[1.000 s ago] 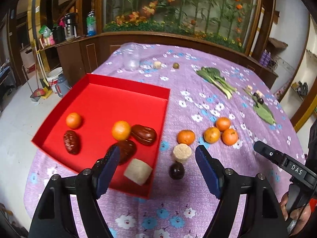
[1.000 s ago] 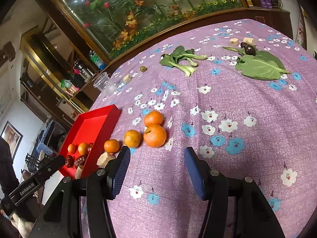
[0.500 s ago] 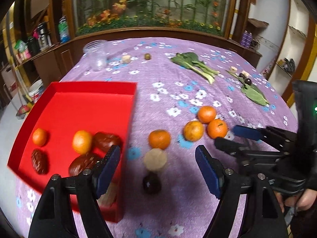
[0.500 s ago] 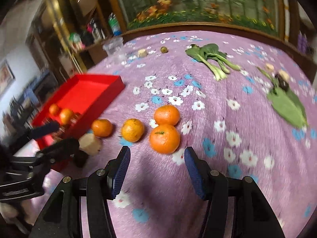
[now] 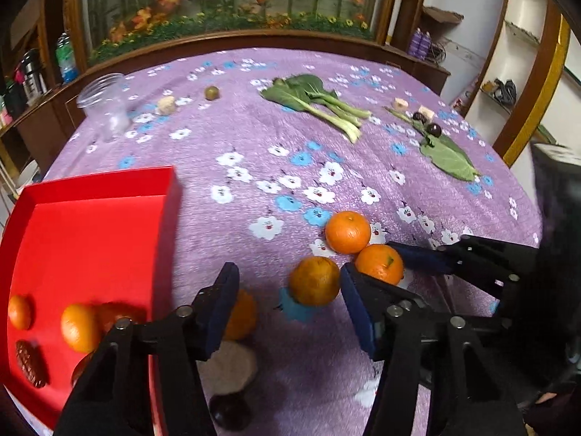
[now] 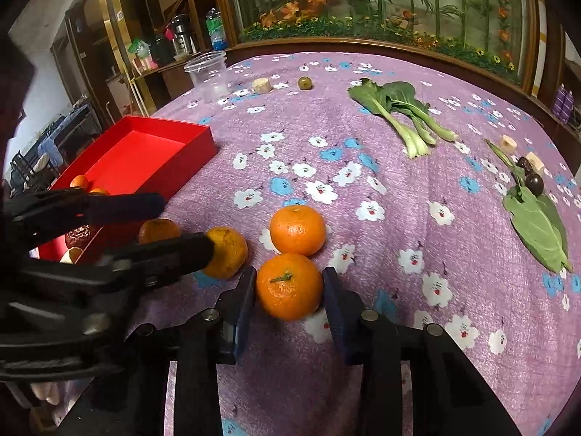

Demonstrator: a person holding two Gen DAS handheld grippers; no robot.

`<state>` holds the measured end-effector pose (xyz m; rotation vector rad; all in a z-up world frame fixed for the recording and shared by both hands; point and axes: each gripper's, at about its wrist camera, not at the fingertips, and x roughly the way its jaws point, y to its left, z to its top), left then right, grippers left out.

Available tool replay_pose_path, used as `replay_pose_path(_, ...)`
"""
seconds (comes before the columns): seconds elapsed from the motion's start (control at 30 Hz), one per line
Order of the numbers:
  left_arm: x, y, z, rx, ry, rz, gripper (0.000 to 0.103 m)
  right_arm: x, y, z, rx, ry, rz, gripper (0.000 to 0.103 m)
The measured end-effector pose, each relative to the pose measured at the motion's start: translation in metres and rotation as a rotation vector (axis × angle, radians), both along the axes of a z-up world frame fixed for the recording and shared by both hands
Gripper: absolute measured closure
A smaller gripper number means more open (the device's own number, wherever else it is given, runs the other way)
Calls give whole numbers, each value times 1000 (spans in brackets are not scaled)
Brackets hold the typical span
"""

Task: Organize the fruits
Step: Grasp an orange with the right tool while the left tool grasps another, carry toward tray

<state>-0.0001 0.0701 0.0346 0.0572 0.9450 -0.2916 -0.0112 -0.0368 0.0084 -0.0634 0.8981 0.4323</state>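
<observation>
Several oranges lie on the purple flowered cloth. In the right wrist view my right gripper [image 6: 288,290] has its jaws around the nearest orange [image 6: 289,286], pads touching or almost touching its sides. A second orange [image 6: 297,230] sits just behind it. My left gripper [image 5: 288,303] is open, its jaws on either side of a duller orange [image 5: 314,285] that also shows in the right wrist view [image 6: 227,252]. Another orange [image 5: 239,314] lies by the left finger. The red tray [image 5: 90,239] at left holds oranges and dark dates.
A beige round piece [image 5: 228,363] and a dark fruit [image 5: 230,412] lie near the tray's front corner. Bok choy [image 5: 319,103], a big leaf [image 5: 448,158], a clear cup [image 5: 105,107] and small pieces sit farther back. The two grippers are close together.
Both grippers moved forward onto the group of oranges. The right jaws have narrowed around the nearest orange. The left gripper swung right, away from the tray.
</observation>
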Motion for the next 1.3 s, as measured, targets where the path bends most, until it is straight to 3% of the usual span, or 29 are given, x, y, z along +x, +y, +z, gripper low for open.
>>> replay_pose_path(0.2, 10, -20, -11, 24, 33, -67, 53, -8, -16, 1, 10, 10, -8, 63)
replay_pose_path(0.37, 12, -15, -18, -14, 77, -78, 53, -9, -17, -1, 10, 7, 2, 62)
replay_pose_path(0.4, 12, -15, -19, -18, 78, -83, 56, -10, -16, -1, 3, 4, 6, 62)
replay_pose_path(0.47, 11, -17, -20, -41, 89, -113, 72, -11, -12, -2, -12, -10, 11, 62)
replay_pose_path(0.67, 4, -19, -18, -65, 72, -100, 72, -13, -12, -3, -18, -15, 3, 64)
replay_pose_path(0.83, -15, -10, 2, -102, 21, -77, 72, -20, -15, 3, 5, -16, -13, 64)
replay_pose_path(1.07, -51, 48, 39, -210, -80, 78, 72, -38, -6, 29, 27, -61, -11, 64)
replay_pose_path(1.3, -82, 136, 54, -192, -163, 338, 72, -48, 32, 55, 57, -93, 62, 64)
